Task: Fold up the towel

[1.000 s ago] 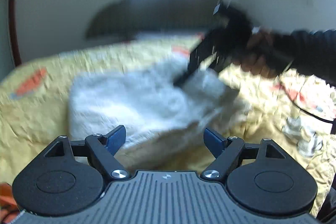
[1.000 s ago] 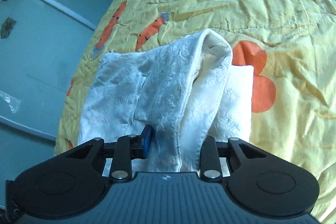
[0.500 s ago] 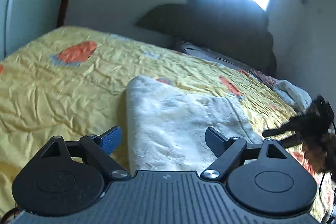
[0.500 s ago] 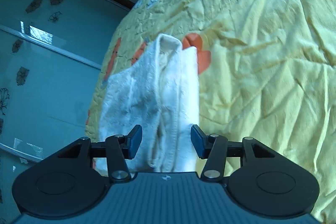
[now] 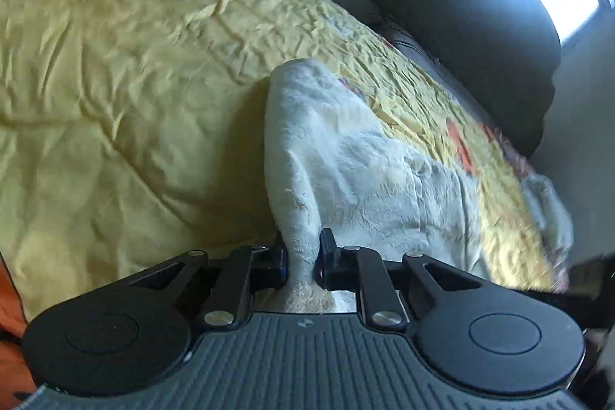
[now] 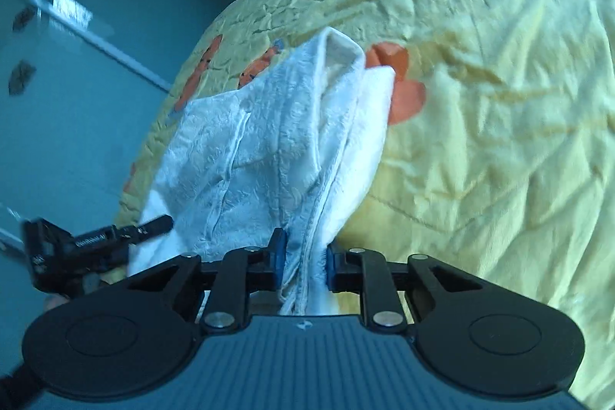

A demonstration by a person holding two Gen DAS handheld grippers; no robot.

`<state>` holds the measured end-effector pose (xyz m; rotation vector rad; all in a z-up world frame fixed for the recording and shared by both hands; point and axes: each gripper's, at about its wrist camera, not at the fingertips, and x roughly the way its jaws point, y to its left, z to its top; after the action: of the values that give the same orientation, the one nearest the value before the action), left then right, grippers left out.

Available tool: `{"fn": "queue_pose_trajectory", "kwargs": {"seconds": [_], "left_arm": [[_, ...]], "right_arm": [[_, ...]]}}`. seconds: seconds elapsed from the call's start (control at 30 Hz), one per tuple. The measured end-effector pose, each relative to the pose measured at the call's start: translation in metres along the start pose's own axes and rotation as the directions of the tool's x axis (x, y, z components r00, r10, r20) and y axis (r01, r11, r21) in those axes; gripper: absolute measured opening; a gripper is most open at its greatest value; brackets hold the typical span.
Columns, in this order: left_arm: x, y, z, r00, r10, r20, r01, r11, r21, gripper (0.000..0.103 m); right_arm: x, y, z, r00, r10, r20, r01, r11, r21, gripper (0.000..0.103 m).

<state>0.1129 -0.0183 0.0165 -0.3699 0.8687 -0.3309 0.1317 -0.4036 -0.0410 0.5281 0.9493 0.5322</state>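
Spanning both views, a yellow quilt [image 5: 115, 95] with orange patches covers the bed and serves as the work surface; its crumpled, yielding top gives the cloth a broad place to lie while it is gathered. On it, near the middle of the bed, rests the white towel [image 5: 365, 160], already doubled into a thick, uneven bundle rather than a flat sheet. Seen from the right wrist, the towel [image 6: 276, 141] shows several stacked layers, a stitched hem running lengthwise, and a raised embossed texture; its far end stands up in a soft rounded fold. From the left wrist its pile looks fluffy and cream-white, with one edge drawn up into a ridge. The left gripper [image 5: 303, 262], whose jaws have just been closing, pinches that ridge of towel between its pads. The right gripper [image 6: 303, 266], likewise just closing, clamps a bunch of layered edges. Holding two separate points probably allows the cloth to be lifted and carried over as one fold. The left gripper [image 6: 100, 241] also appears at the towel's side in the right wrist view.
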Motion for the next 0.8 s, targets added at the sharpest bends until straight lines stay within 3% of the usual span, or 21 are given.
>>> {"fn": "queue_pose_trajectory", "kwargs": {"seconds": [0.07,0.13,0.27,0.3,0.33,0.4,0.43,0.47,0.5,0.53,0.67,0.8], "left_arm": [[-0.005,-0.026,-0.009,0.998,0.052,0.036,-0.057,0.985,0.164,0.017],[0.003,-0.028,-0.023,0.996,0.084,0.029,-0.088,0.975,0.205,0.017],[0.005,-0.025,-0.035,0.993,0.080,0.084,-0.098,0.967,0.234,0.017],[0.002,-0.025,-0.034,0.993,0.078,0.087,-0.097,0.964,0.246,0.019],[-0.003,-0.025,-0.030,0.993,0.075,0.091,-0.096,0.963,0.252,0.037],[-0.013,-0.021,-0.020,0.994,0.050,0.100,-0.073,0.968,0.242,0.040],[-0.019,-0.018,-0.011,0.992,0.030,0.120,-0.056,0.973,0.224,0.043],[-0.021,-0.015,-0.003,0.989,0.018,0.149,-0.049,0.978,0.205,0.053],[-0.020,-0.012,0.006,0.983,0.023,0.182,-0.057,0.981,0.183,0.061],[-0.016,-0.010,0.016,0.979,0.036,0.201,-0.068,0.986,0.152,0.072],[0.033,0.001,0.057,0.994,0.035,0.105,-0.037,0.999,0.024,0.066],[0.075,0.000,0.076,0.999,0.014,0.036,-0.013,1.000,-0.028,0.065]], "right_arm": [[-0.003,0.002,0.002,0.999,-0.042,-0.018,0.041,0.997,-0.058,0.017],[0.008,-0.017,-0.007,0.998,-0.029,-0.048,0.029,1.000,0.003,0.017],[0.003,-0.029,-0.019,0.999,0.031,0.034,-0.034,0.996,0.085,0.022],[0.000,-0.031,-0.019,0.999,0.037,0.036,-0.040,0.994,0.097,0.026],[-0.006,-0.034,-0.016,0.999,0.041,0.036,-0.045,0.993,0.114,0.030],[-0.024,-0.043,-0.009,0.995,0.046,0.091,-0.060,0.985,0.163,0.033],[-0.032,-0.048,-0.005,0.990,0.053,0.134,-0.077,0.981,0.179,0.046],[-0.037,-0.052,0.001,0.981,0.056,0.184,-0.091,0.978,0.189,0.055],[-0.037,-0.054,0.011,0.974,0.052,0.222,-0.097,0.975,0.199,0.072],[-0.033,-0.056,0.021,0.969,0.053,0.240,-0.105,0.972,0.209,0.076],[-0.005,-0.068,0.054,0.966,0.076,0.245,-0.148,0.946,0.289,0.076],[0.036,-0.057,0.075,0.988,0.006,0.154,-0.044,0.969,0.243,0.075]]}}
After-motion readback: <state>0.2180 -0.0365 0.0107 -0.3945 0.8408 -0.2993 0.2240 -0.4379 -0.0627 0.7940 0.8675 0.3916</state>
